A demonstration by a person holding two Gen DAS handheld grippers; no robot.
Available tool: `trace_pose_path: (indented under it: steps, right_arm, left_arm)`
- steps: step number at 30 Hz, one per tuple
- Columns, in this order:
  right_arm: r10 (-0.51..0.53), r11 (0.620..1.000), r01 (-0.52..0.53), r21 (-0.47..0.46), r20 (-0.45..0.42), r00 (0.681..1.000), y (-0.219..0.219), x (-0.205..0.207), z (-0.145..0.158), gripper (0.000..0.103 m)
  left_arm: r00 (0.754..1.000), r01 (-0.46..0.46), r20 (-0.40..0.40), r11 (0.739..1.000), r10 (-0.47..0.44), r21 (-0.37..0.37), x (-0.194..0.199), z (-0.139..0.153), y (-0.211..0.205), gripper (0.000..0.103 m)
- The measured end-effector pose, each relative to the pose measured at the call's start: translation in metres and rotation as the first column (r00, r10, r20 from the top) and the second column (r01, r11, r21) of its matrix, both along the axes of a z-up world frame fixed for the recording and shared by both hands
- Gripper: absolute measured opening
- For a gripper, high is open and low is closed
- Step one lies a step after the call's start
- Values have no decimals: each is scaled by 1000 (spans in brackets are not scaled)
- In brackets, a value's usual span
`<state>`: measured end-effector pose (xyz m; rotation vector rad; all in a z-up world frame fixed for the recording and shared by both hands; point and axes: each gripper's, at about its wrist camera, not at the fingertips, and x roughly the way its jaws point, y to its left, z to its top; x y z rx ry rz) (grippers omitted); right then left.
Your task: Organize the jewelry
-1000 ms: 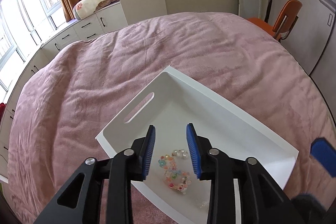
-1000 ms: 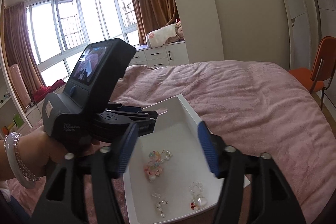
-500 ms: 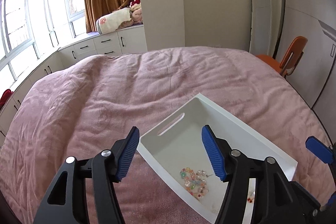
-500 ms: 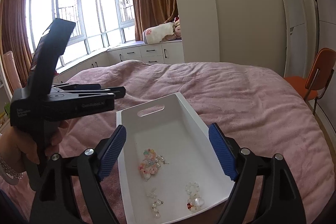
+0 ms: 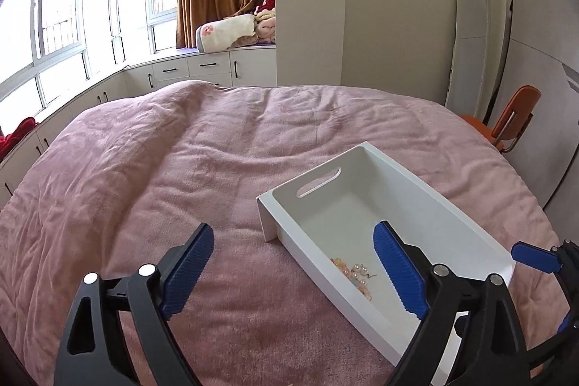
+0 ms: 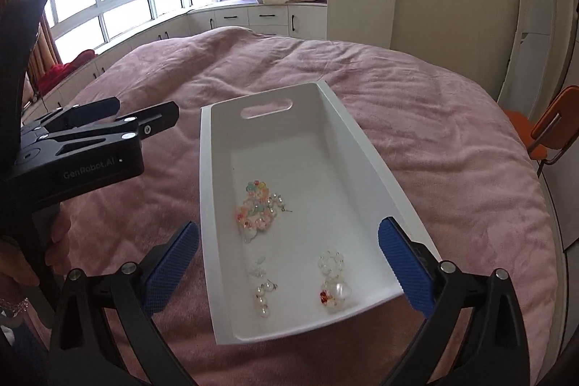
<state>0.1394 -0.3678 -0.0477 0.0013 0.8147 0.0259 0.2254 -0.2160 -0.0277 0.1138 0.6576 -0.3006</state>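
A white tray (image 6: 347, 147) with a slot handle lies on the pink bedspread; it also shows in the left wrist view (image 5: 427, 198). In it lie a colourful bead bracelet (image 6: 255, 205), a pearl piece (image 6: 263, 295) and a clear bead piece with a red spot (image 6: 332, 281). The bracelet also shows in the left wrist view (image 5: 353, 272). My left gripper (image 5: 293, 272) is open and empty, raised left of the tray; it also shows in the right wrist view (image 6: 112, 122). My right gripper (image 6: 286, 270) is open and empty above the tray's near end.
The pink bedspread (image 5: 152, 169) surrounds the tray. An orange chair (image 6: 550, 129) stands at the right beside the bed. White cabinets (image 5: 202, 67) with a rolled blanket run under the windows at the far side.
My left gripper has opened wide, risen and drawn back to the left, leaving the bead bracelet in the tray. My right gripper has opened wider and tilted down over the tray.
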Motion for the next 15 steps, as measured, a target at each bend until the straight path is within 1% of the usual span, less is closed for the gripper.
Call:
trace_pose_path:
  steps: [3,5,6,7,9,13,15]
  right_arm:
    - [2,998,0,-60,31,1000,1,-17,13,98]
    - [7,994,0,-109,61,998,1,-27,24,98]
    - [6,992,3,-129,69,998,0,-31,28,98]
    - [5,989,6,-148,76,997,-1,-35,34,98]
    - [10,988,6,-152,102,995,-4,-44,45,98]
    - [18,990,-1,-141,124,992,-12,-52,60,98]
    - [19,990,-2,-138,124,992,-14,-53,61,98]
  left_arm:
    - [999,-5,46,998,2,65,-13,0,-7,94]
    - [998,-8,64,993,0,116,-21,0,-13,95]
    - [998,-9,66,992,0,125,-24,2,-14,95]
    - [998,-7,63,992,-1,125,-27,3,-15,95]
    - [998,-26,61,993,19,117,-32,7,-16,100]
    - [998,-37,45,996,34,80,-39,15,-16,100]
    - [999,-42,38,994,38,97,-42,15,-19,100]
